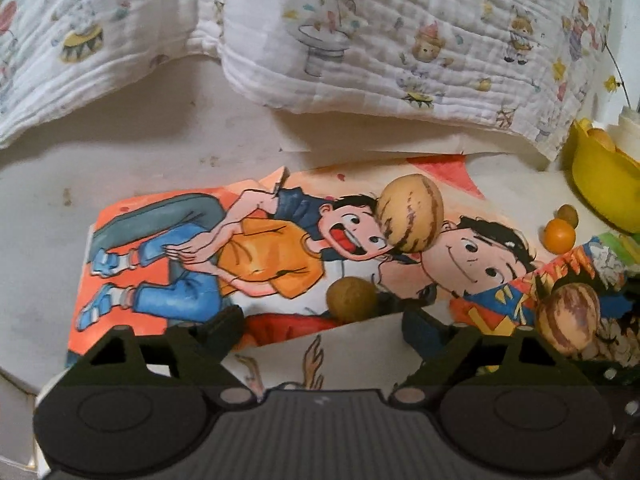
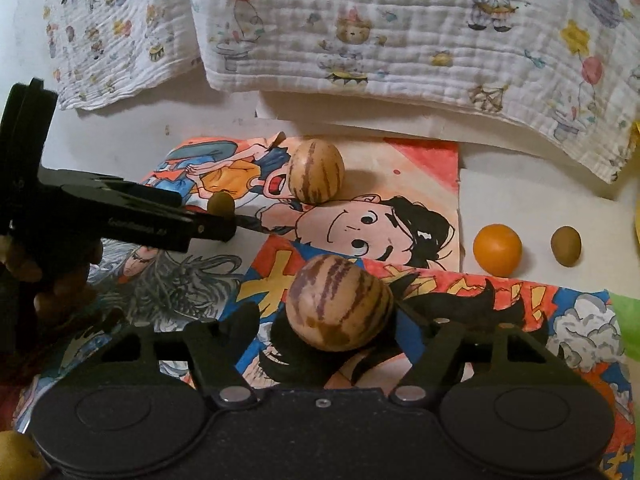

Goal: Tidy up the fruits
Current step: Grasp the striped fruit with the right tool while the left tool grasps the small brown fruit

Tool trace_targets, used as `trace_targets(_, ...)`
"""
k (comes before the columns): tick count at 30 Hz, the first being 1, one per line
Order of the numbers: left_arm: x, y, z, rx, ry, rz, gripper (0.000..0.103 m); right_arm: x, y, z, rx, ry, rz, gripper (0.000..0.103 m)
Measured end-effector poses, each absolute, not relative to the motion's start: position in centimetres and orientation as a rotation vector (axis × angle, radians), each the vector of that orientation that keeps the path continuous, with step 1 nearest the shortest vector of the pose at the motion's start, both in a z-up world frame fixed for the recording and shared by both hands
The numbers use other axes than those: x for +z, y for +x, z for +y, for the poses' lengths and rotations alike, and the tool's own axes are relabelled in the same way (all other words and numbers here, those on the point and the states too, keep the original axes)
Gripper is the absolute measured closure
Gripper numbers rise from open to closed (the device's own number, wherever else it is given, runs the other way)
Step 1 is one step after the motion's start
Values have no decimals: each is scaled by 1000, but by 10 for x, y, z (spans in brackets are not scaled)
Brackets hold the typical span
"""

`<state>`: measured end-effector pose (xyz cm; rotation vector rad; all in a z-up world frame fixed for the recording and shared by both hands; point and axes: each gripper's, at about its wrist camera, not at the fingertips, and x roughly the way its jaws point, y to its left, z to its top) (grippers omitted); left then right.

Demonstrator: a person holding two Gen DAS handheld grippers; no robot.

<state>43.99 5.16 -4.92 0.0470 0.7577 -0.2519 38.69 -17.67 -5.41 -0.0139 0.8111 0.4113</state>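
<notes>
We see a white table spread with cartoon posters, and a printed muslin cloth draped behind it. Between the fingers of our left gripper sits a small brown kiwi-like fruit; the jaws stand apart on either side of it, and no pad visibly presses it, so we read this gripper as released. In the right wrist view the same gripper reaches in from the left, with that fruit at its tip. Our right gripper brackets a striped pepino melon lying on a poster; its right finger touches or nearly touches the fruit, its left finger stands clear, and whether the fruit is grasped we cannot tell. A second striped pepino melon rests farther back on the posters. To the right, on bare table, an orange and another small brown fruit lie near each other but apart. A yellow bowl holding fruit stands at the far right edge of the left wrist view.
</notes>
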Motion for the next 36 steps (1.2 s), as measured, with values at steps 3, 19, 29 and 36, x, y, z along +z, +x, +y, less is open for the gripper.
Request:
trace_targets(3, -50, 441, 50, -261, 42, 741, 23, -54, 387, -177, 403, -22, 802, 35)
trace_targets(19, -49, 436, 29, -299, 104, 710, 73, -57, 386, -175, 385, -51, 763, 47)
trace_targets(29, -33, 407, 26, -349, 89, 703, 73, -57, 380, -184, 451, 37, 716, 48)
trace_targets(36, -26, 376, 30, -362, 69, 705, 72, -40, 360, -182, 491, 15, 673, 48)
